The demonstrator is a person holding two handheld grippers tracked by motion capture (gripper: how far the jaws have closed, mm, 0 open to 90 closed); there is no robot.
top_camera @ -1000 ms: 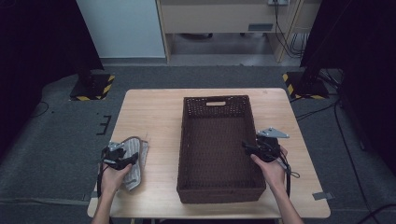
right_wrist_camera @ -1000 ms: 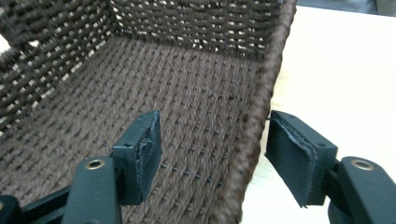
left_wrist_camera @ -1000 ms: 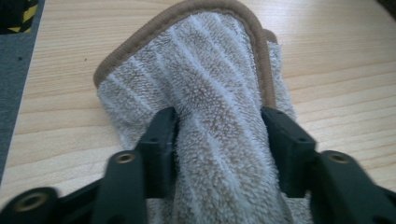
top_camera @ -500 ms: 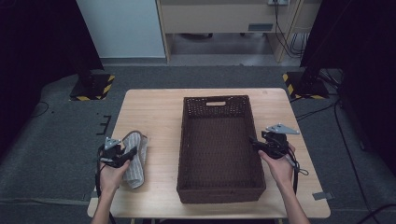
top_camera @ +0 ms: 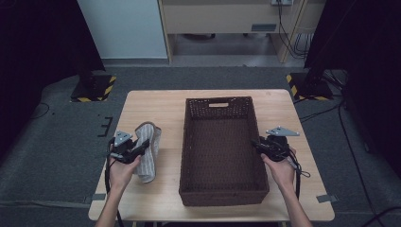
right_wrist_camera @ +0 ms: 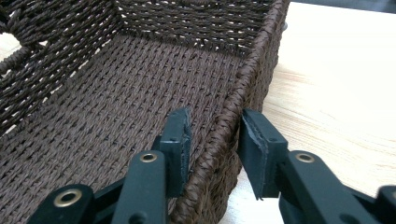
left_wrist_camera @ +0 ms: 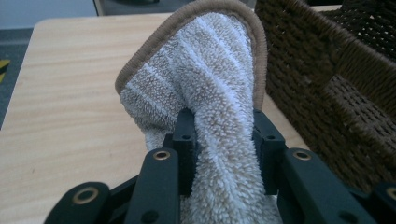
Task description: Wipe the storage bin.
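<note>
My left tongs (left_wrist_camera: 219, 128) pinch the towel (left_wrist_camera: 210, 79) while my right tongs (right_wrist_camera: 212, 140), just closing, straddle the basket (right_wrist_camera: 140, 102) wall without yet pressing it.

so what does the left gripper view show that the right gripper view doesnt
Left gripper view alone: a striped towel with a tan hem, pinched between the left gripper's fingers.

Right gripper view alone: the basket's woven floor, and the right gripper straddling its side wall; its fingers have just been closing, a gap on the outer side.

Both: the brown wicker basket and the wooden table.
</note>
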